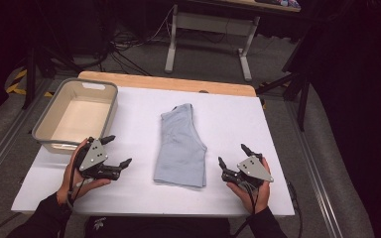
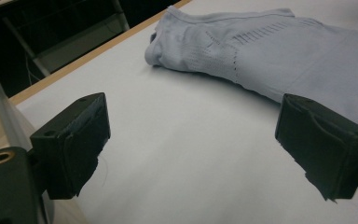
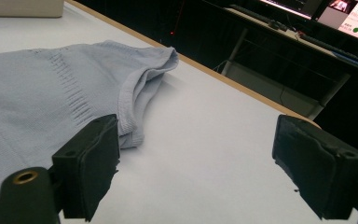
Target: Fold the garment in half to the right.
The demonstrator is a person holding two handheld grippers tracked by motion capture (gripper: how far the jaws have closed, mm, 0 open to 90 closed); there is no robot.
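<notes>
A folded pale blue knit garment lies in the middle of the white table top. My left gripper rests low to the left of it, jaws wide open with nothing between them. In the left gripper view the garment stretches across the far right, beyond the open jaws of the left gripper. My right gripper sits to the right of the garment, also open and empty. In the right gripper view the garment lies at the left, its ribbed edge just beyond the left jaw of the right gripper.
A grey and beige bin stands empty at the table's back left, just behind my left hand. A wooden strip runs along the far edge. Beyond it are a desk frame and cables on the floor.
</notes>
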